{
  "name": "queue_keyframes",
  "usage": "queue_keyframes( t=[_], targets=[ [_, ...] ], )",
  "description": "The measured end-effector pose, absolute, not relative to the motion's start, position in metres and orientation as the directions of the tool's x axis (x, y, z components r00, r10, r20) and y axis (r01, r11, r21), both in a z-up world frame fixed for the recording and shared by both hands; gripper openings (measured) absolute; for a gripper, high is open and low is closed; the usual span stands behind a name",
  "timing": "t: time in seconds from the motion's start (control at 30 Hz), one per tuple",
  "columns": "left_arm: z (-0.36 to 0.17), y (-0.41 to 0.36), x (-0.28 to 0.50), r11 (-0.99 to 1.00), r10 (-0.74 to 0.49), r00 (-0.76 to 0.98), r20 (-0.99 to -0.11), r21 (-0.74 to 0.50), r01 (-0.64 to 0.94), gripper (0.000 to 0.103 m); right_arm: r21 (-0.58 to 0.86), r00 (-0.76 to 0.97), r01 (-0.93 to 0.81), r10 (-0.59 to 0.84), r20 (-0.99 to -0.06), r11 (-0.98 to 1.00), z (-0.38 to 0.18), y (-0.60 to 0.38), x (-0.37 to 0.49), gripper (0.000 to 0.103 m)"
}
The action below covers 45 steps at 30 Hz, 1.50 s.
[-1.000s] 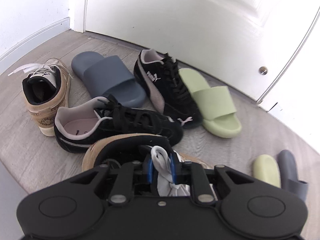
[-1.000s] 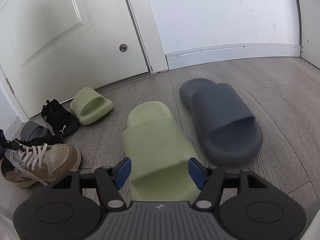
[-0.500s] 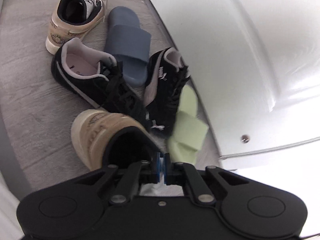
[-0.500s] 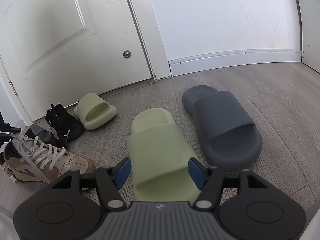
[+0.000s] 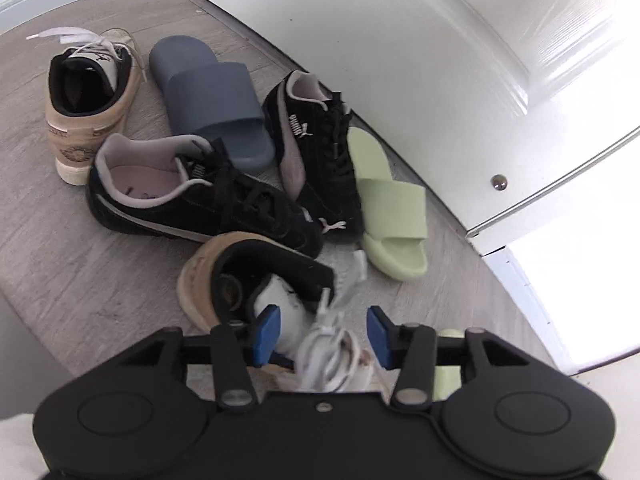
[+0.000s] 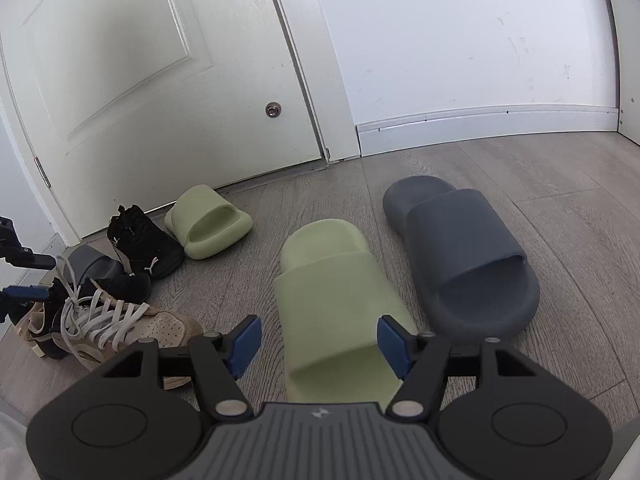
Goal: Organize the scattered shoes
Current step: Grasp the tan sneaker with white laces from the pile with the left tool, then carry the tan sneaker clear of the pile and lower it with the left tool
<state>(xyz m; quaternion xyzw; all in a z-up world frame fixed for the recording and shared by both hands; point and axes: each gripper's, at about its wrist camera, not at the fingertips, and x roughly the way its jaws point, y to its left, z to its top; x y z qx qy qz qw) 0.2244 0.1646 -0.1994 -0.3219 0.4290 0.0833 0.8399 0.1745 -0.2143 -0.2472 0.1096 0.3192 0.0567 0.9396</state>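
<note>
My left gripper (image 5: 323, 334) hovers over a tan sneaker (image 5: 224, 276) on the floor. Its jaws are opening, with the white tongue and laces loose between the pads. The right wrist view shows this sneaker (image 6: 120, 324) at the left, with the left gripper (image 6: 28, 276) above its heel. My right gripper (image 6: 320, 344) stands open, its blue pads on either side of a green slide (image 6: 336, 304) without pressing on it. A grey slide (image 6: 464, 256) lies just right of it.
Beyond the tan sneaker lie two black sneakers (image 5: 208, 208) (image 5: 316, 152), a blue-grey slide (image 5: 212, 100), a second tan sneaker (image 5: 88, 108) and a second green slide (image 5: 388, 208), all before a white door (image 5: 440, 60). A baseboard (image 6: 480, 124) runs along the far wall.
The left gripper, shut on the tan sneaker's tongue before, has parted its jaws and rolled. The sneaker now rests on the floor. The right gripper has kept still.
</note>
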Motion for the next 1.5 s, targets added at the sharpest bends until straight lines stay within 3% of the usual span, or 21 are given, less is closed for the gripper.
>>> queue_keyframes(
  t=[0.13, 0.17, 0.33, 0.5, 0.67, 0.73, 0.8, 0.87, 1.07, 1.23, 1.37, 1.5],
  targets=[
    [-0.193, 0.198, 0.202, 0.837, -0.024, 0.639, -0.769, -0.365, -0.407, 0.058, 0.231, 0.783, -0.048, 0.181, -0.595, 0.972, -0.249, -0.211, 0.176, 0.066],
    [-0.191, 0.212, 0.195, 0.829, 0.018, 0.663, -0.749, -0.360, -0.429, 0.062, 0.236, 0.779, -0.050, 0.186, -0.599, 0.970, -0.250, -0.210, 0.177, 0.066],
    [-0.199, 0.280, 0.195, 0.749, 0.251, 0.664, -0.704, -0.294, -0.594, 0.063, 0.229, 0.756, -0.052, 0.188, -0.627, 0.972, -0.258, -0.203, 0.180, 0.067],
    [-0.234, 0.327, 0.238, 0.733, 0.333, 0.577, -0.746, -0.180, -0.656, 0.063, 0.172, 0.736, -0.087, 0.180, -0.653, 0.981, -0.267, -0.188, 0.180, 0.067],
    [-0.267, 0.358, 0.275, 0.722, 0.328, 0.515, -0.792, -0.141, -0.677, 0.062, 0.116, 0.721, -0.143, 0.183, -0.669, 0.983, -0.274, -0.171, 0.182, 0.067],
    [-0.282, 0.370, 0.288, 0.704, 0.340, 0.473, -0.813, -0.114, -0.701, 0.054, 0.097, 0.718, -0.158, 0.182, -0.672, 0.983, -0.275, -0.165, 0.183, 0.068],
    [-0.285, 0.377, 0.286, 0.692, 0.280, 0.521, -0.806, -0.206, -0.692, 0.018, 0.080, 0.718, -0.165, 0.175, -0.673, 0.983, -0.276, -0.162, 0.182, 0.070],
    [-0.280, 0.379, 0.281, 0.638, 0.350, 0.496, -0.794, -0.186, -0.747, 0.016, 0.056, 0.719, -0.178, 0.169, -0.674, 0.982, -0.277, -0.159, 0.182, 0.070],
    [-0.227, 0.360, 0.254, 0.686, 0.444, 0.566, -0.694, -0.143, -0.713, 0.015, 0.067, 0.723, -0.178, 0.177, -0.667, 0.982, -0.276, -0.159, 0.182, 0.070],
    [-0.165, 0.338, 0.207, 0.734, 0.385, 0.688, -0.616, -0.248, -0.633, 0.015, 0.076, 0.745, -0.184, 0.190, -0.640, 0.980, -0.271, -0.159, 0.178, 0.070],
    [-0.112, 0.276, 0.168, 0.813, 0.394, 0.761, -0.516, -0.191, -0.551, 0.016, 0.105, 0.780, -0.198, 0.222, -0.586, 0.975, -0.256, -0.161, 0.171, 0.070],
    [-0.065, 0.202, 0.123, 0.899, 0.254, 0.852, -0.459, -0.214, -0.383, 0.016, 0.124, 0.804, -0.192, 0.228, -0.549, 0.974, -0.244, -0.170, 0.165, 0.070]
  ],
)
